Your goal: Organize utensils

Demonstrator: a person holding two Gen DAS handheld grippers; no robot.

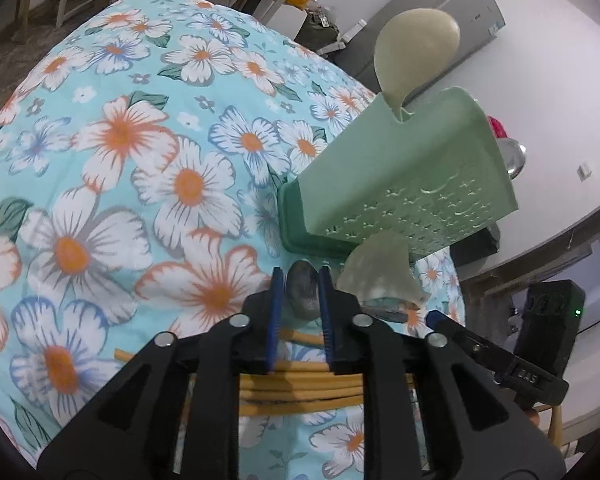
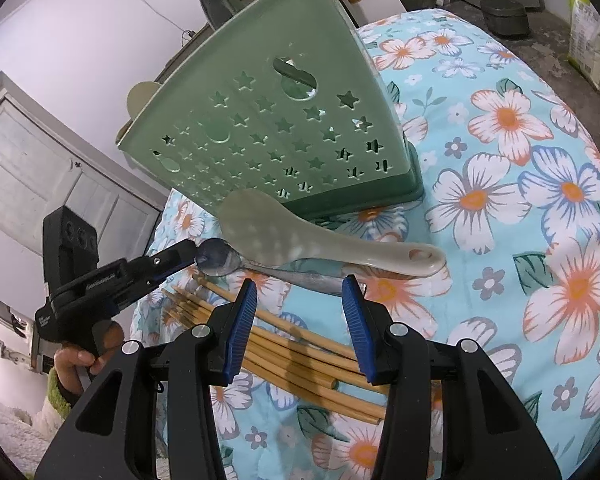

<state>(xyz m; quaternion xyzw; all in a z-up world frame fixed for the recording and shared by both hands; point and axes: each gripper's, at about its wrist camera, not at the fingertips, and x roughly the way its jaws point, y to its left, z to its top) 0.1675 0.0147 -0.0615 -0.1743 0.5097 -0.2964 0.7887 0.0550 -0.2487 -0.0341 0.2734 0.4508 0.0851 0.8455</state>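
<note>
A green utensil holder (image 1: 404, 176) (image 2: 284, 128) stands on the floral cloth with a cream rice paddle (image 1: 416, 48) upright in it. My left gripper (image 1: 302, 284) is shut on the bowl of a metal spoon (image 1: 302, 292) (image 2: 220, 262), seen from the right wrist view as well (image 2: 188, 258). A second cream rice paddle (image 2: 312, 246) (image 1: 376, 276) lies on the cloth by the holder's base. Several bamboo chopsticks (image 2: 300, 360) (image 1: 300, 392) lie in a bundle on the cloth. My right gripper (image 2: 300, 304) is open and empty above the chopsticks.
The floral cloth (image 1: 140, 160) (image 2: 520, 200) covers the whole surface. A grey cabinet (image 1: 440, 20) and a white wall stand behind the holder. A black device (image 1: 548, 320) sits off the table's right edge in the left wrist view.
</note>
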